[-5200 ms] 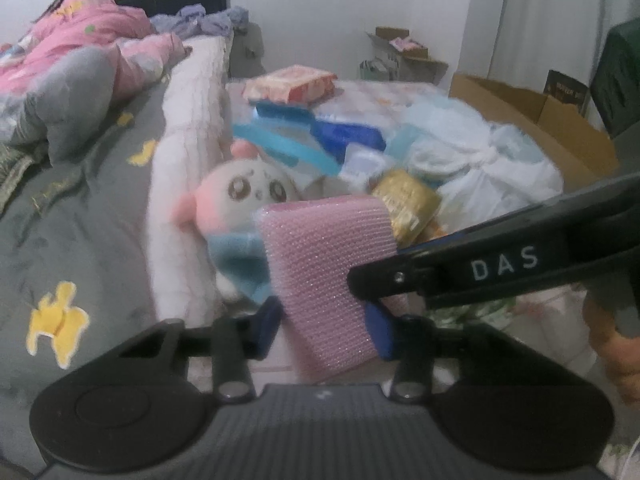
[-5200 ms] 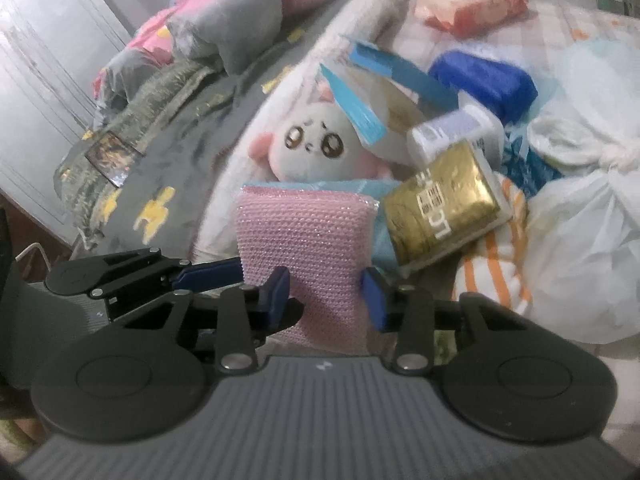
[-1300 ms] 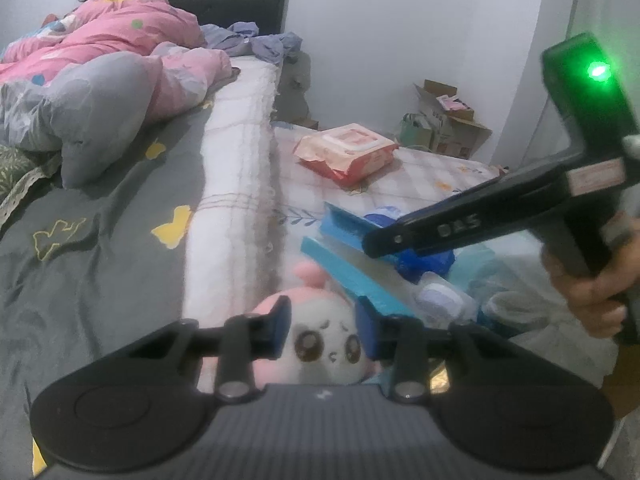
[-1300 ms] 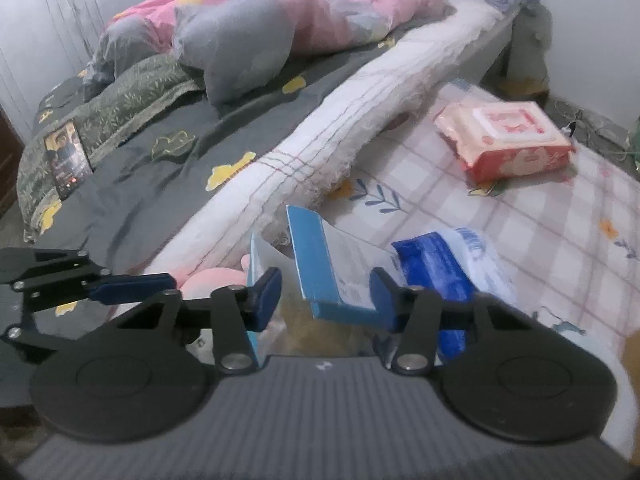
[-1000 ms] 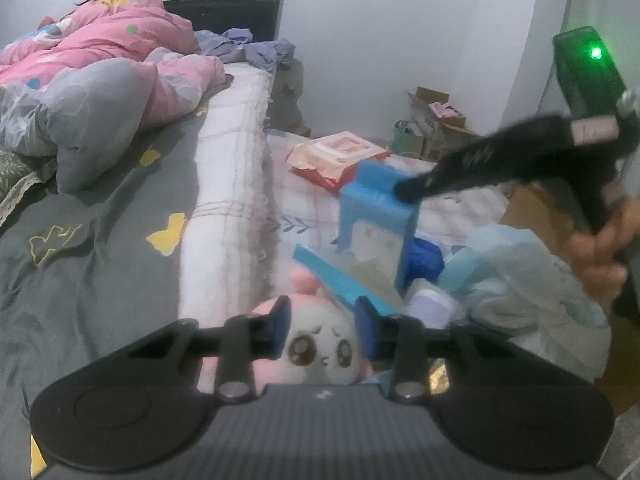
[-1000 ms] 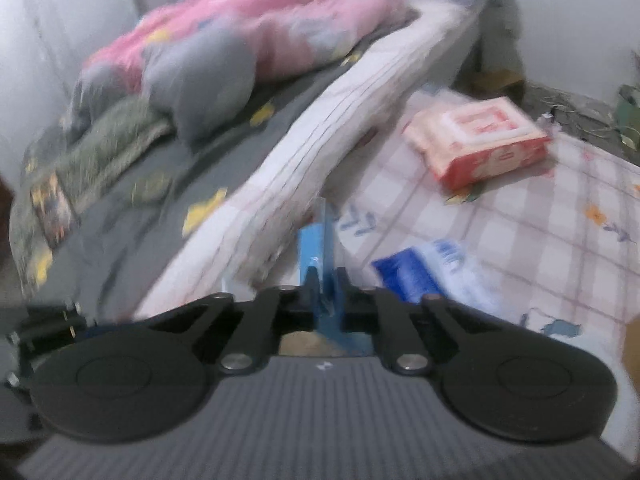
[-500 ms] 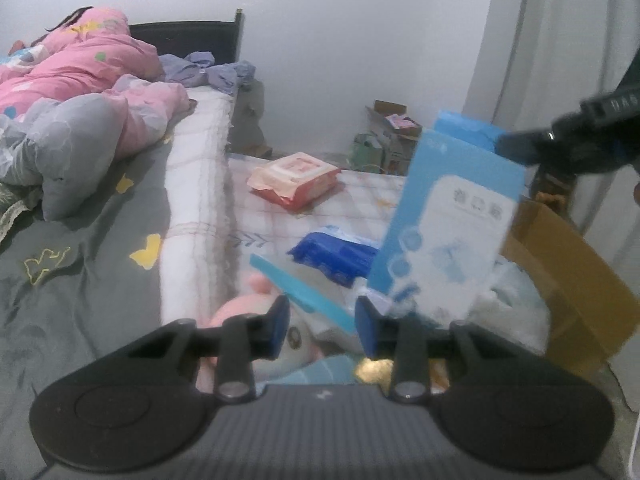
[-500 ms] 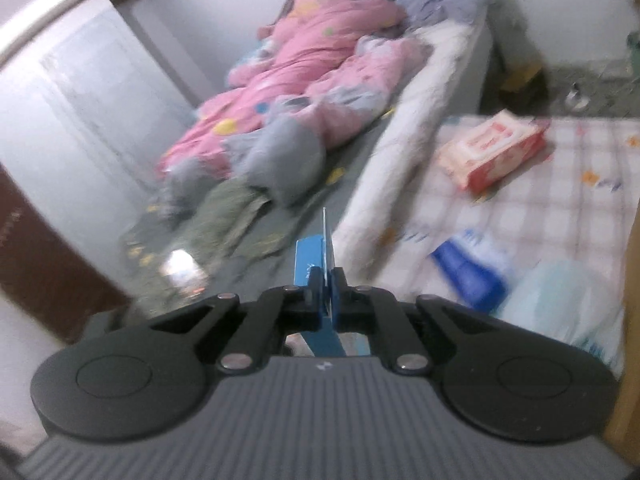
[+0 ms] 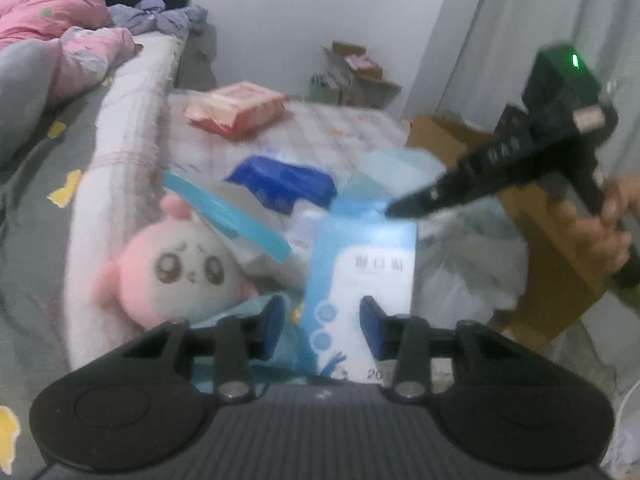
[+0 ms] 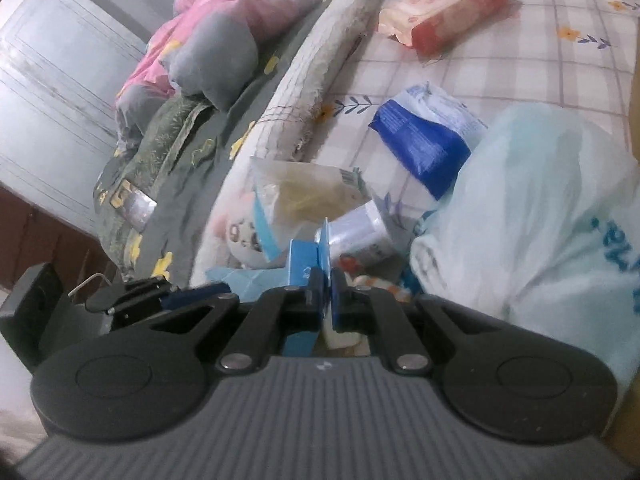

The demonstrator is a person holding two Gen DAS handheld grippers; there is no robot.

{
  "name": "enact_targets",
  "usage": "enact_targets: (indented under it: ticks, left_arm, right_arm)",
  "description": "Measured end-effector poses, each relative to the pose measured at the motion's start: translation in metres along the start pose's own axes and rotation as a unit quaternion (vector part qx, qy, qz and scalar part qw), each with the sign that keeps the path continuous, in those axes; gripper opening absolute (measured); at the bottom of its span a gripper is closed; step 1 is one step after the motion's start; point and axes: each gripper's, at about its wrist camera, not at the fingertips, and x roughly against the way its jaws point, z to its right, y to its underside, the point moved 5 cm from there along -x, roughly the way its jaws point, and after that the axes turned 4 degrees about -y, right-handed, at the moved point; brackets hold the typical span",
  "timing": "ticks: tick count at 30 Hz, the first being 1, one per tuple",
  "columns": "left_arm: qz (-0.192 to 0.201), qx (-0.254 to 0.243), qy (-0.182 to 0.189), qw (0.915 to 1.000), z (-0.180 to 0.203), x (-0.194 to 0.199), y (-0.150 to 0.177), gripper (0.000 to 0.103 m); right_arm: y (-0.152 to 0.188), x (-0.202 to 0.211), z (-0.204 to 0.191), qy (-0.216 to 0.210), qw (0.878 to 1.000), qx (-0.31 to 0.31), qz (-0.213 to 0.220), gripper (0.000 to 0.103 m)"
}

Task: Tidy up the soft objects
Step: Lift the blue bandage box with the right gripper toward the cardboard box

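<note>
The right gripper [image 10: 326, 280] pinches the top edge of a flat light-blue and white printed packet [image 9: 362, 276], holding it upright above the bedside pile, between the spread, empty fingers of the left gripper [image 9: 322, 320]; a pink and white round-faced plush toy [image 9: 180, 270] lies just beside it against the mattress
</note>
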Motion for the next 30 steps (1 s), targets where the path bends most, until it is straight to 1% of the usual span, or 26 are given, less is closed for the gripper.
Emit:
enact_targets:
  ticks: [3, 4, 7, 9, 10, 11, 13, 15, 19, 22, 26, 30]
  left_arm:
    - [-0.013, -0.003, -0.005, 0.9999, 0.004, -0.014, 0.002, 0.042]
    - [-0.015, 0.000, -0.001, 0.9999, 0.005, -0.016, 0.002, 0.042]
    - [-0.015, 0.007, 0.004, 0.9999, 0.004, -0.021, 0.000, 0.046]
    - [-0.013, 0.009, 0.004, 0.9999, 0.004, -0.020, 0.000, 0.048]
    - [-0.013, 0.011, 0.005, 0.9998, 0.003, -0.020, -0.001, 0.049]
    - [-0.014, 0.014, 0.006, 0.9998, 0.003, -0.021, -0.001, 0.049]
    - [-0.015, 0.017, 0.010, 0.9997, 0.002, -0.022, -0.002, 0.049]
    - [-0.015, 0.018, 0.014, 0.9996, 0.002, -0.023, -0.004, 0.049]
    - [-0.016, 0.019, 0.025, 0.9994, 0.003, -0.024, -0.005, 0.047]
    - [-0.018, 0.021, 0.040, 0.9988, 0.003, -0.027, -0.006, 0.046]
    - [-0.019, 0.039, 0.048, 0.9979, 0.002, -0.032, -0.008, 0.046]
    - [-0.019, 0.053, 0.044, 0.9974, 0.001, -0.031, -0.011, 0.045]
  right_arm:
    - [-0.007, -0.004, 0.006, 0.001, 1.000, -0.003, 0.000, 0.006]
    - [-0.008, -0.005, 0.008, 0.003, 1.000, -0.005, 0.002, 0.009]
    - [-0.009, -0.006, 0.010, 0.012, 1.000, -0.018, 0.020, 0.013]
    - [-0.005, 0.000, 0.010, 0.016, 0.999, -0.035, 0.038, 0.021]
    - [-0.003, 0.003, 0.010, 0.021, 0.998, -0.043, 0.051, 0.029]
    - [0.001, 0.007, 0.008, 0.027, 0.997, -0.045, 0.063, 0.032]
    - [0.013, 0.012, 0.002, 0.032, 0.995, -0.049, 0.081, 0.032]
    - [0.026, 0.012, -0.003, 0.021, 0.994, -0.060, 0.086, 0.033]
    - [0.045, -0.005, -0.003, 0.023, 0.994, -0.079, 0.069, 0.033]
    - [0.048, -0.017, -0.001, 0.022, 0.993, -0.091, 0.066, 0.032]
    - [0.049, -0.022, 0.003, 0.030, 0.991, -0.099, 0.081, 0.028]
    - [0.052, -0.022, 0.006, 0.022, 0.989, -0.113, 0.097, 0.027]
